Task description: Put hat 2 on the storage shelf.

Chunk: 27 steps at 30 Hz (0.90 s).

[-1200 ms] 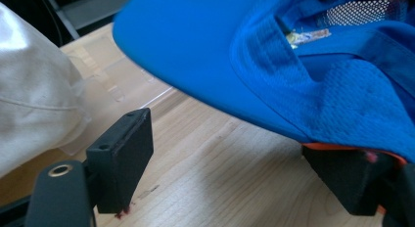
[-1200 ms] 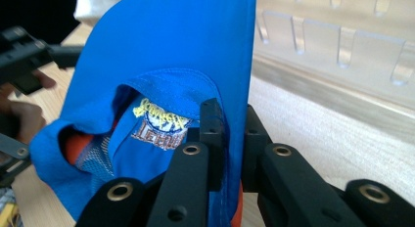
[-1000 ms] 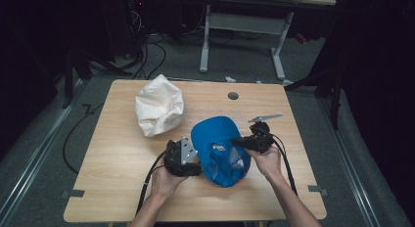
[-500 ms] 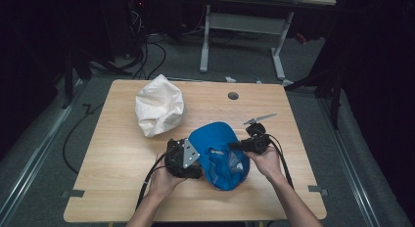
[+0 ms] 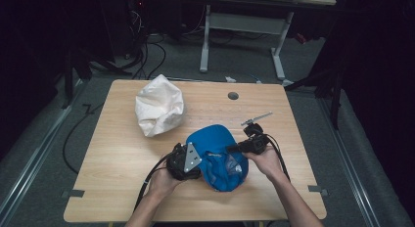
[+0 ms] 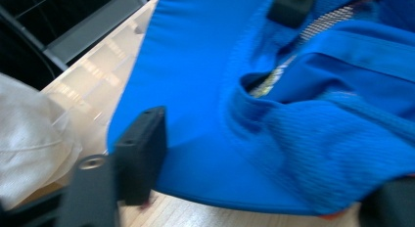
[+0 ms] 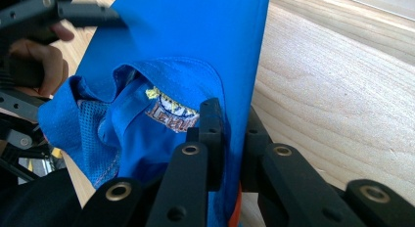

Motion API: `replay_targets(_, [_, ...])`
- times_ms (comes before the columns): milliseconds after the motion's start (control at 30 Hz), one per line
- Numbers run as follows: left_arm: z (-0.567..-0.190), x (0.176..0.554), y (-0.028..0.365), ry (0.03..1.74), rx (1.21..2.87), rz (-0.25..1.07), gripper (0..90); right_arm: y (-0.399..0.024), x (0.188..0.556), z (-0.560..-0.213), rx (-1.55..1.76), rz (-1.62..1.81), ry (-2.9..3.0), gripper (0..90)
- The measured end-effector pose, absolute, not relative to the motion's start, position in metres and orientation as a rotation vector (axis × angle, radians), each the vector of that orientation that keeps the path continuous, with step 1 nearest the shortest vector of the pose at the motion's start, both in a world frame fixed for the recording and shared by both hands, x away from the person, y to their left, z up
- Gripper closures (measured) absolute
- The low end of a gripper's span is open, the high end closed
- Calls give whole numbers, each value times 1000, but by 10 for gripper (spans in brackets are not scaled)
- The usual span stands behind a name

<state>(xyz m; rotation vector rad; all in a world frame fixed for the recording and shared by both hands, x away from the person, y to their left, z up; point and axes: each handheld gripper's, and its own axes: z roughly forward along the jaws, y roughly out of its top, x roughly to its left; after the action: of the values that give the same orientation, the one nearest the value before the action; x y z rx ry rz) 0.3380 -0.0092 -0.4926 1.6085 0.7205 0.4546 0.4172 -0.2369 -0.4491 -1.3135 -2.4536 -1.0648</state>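
Blue cap (image 7: 181, 46): embroidered inner patch (image 7: 169, 112), lettering unreadable.

The right tongs (image 7: 230, 139) rise from the bottom edge, their black jaws pinched together on the stiff edge of a blue cap (image 7: 195, 51) — fabric is clamped between the pads. The cap's inside faces the camera, with a sewn label (image 7: 171, 112) and a mesh panel (image 7: 95, 134) showing. At upper left, a hand (image 7: 39, 56) holds the other tongs (image 7: 63, 14) against the cap. Light wooden desk (image 7: 333, 95) lies to the right.
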Motion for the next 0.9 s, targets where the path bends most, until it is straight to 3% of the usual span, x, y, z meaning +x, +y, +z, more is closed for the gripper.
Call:
replay_targets(167, [-489, 335, -8, 682, 1619, 428, 599, -240, 419, -451, -1314, -1064, -2418, 837])
replay_targets(300, [-485, 334, -10, 656, 1637, 430, 715, -242, 421, -452, -1318, -1083, -2394, 834])
replay_targets(600, [-470, 332, -7, 632, 1622, 405, 827, -243, 424, -454, -1300, -1111, -2347, 809])
replay_targets(900, [-450, 335, 0, 652, 1547, 321, 871, -243, 424, -454, -1307, -1150, -2306, 727])
